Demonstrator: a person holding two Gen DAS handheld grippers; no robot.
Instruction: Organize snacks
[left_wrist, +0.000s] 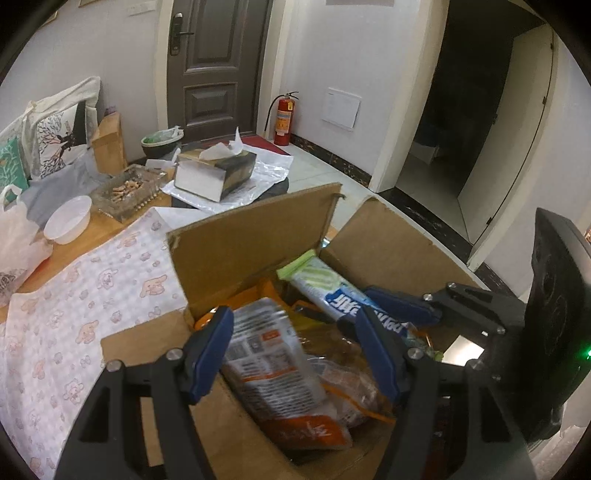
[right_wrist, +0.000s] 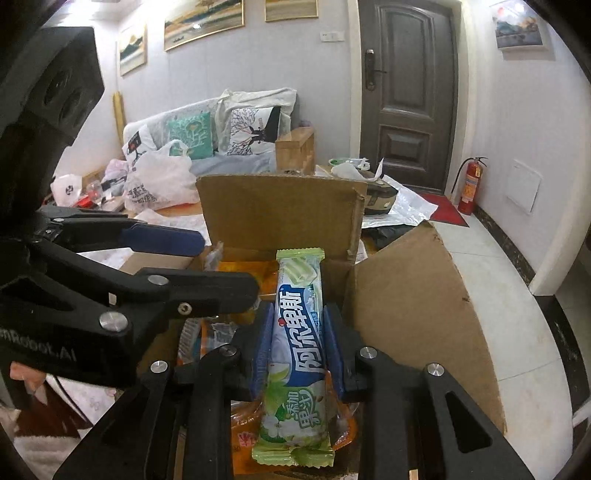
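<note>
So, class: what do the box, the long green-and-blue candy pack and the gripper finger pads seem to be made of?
Box: corrugated cardboard, matte brown, with torn, creased flap edges.
Candy pack: likely thin plastic film, glossy, printed, with crimped ends.
Finger pads: blue, dull, possibly rubber or soft plastic; the look leaves it open.

The orange-and-white snack packet (left_wrist: 280, 373) is motion-blurred; its print is unreadable. The cardboard box (left_wrist: 240, 236) floor is hidden beneath packets. The green-and-blue candy roll (right_wrist: 295, 354) possibly rests on orange wrappers, mostly covered.
</note>
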